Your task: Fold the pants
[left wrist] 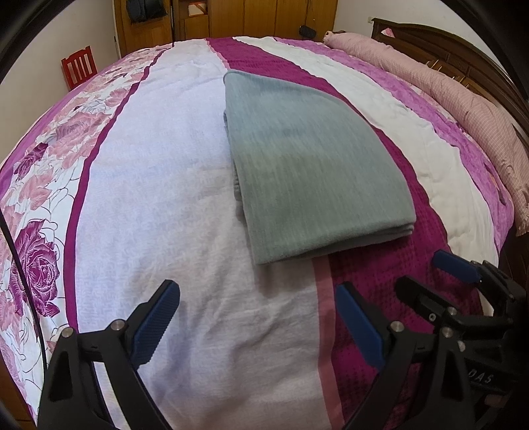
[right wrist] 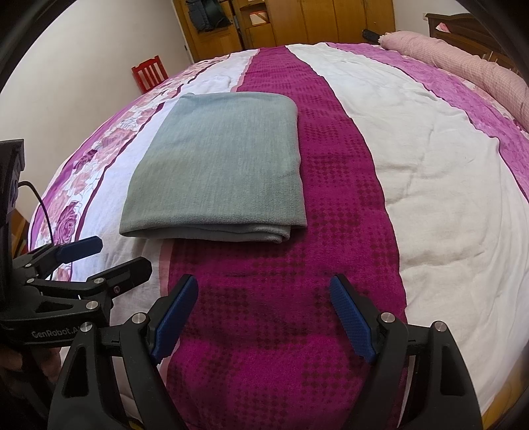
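**Folded pants on bed, both grippers released**

Pants [left wrist: 307,165] folded into a thick grey rectangle, lying on the bed [left wrist: 185,205] across white and magenta stripes. Left gripper [left wrist: 258,321] and right gripper [right wrist: 264,314] spread wide, empty, near the pants, not touching. Behind: red chair [right wrist: 149,73], pink bolster [left wrist: 443,86], wardrobe [right wrist: 317,23]. Inner layers hidden.

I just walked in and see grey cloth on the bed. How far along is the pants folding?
Done, by the look of it: the pants lie on the bed as a neat stacked rectangle, layers showing at the near edge. In hand: nothing; the left gripper and right gripper are both open, short of the cloth. Left: probably nothing, or at most one more fold.
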Demonstrator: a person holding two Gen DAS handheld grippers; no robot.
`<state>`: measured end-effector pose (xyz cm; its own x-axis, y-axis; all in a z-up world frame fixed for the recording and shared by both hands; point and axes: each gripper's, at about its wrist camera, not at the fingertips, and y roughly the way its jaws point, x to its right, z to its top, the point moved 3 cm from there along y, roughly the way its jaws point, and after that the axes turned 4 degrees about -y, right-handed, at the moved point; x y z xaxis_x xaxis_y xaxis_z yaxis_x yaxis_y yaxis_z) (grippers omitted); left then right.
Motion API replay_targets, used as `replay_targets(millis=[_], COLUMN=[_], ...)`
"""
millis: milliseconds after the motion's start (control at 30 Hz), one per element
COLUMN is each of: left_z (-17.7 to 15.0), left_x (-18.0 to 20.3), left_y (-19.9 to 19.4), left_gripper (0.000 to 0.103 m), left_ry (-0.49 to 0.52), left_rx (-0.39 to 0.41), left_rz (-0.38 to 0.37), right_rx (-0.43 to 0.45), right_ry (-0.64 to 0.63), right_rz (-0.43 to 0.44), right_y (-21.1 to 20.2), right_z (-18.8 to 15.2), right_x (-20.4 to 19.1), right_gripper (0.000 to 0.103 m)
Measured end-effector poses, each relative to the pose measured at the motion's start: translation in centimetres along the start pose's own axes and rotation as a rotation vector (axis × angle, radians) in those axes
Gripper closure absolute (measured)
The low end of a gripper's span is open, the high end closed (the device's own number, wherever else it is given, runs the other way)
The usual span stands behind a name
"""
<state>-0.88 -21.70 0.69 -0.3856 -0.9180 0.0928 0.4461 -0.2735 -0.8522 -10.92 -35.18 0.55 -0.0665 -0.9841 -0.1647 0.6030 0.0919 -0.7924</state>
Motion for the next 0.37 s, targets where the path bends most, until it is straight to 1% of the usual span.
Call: replay_targets(millis=[367], left_z=[-0.02], left_x=[-0.03], left_y=[0.06], left_gripper=[0.007], left_ry=[0.002], left_rx=[-0.006], left_rz=[0.001], right_rx=[0.002], right_ry=[-0.002], right_rz=[-0.001], right_y=[-0.06], right_z=[-0.01], right_x=[0.03], right_gripper=[0.020])
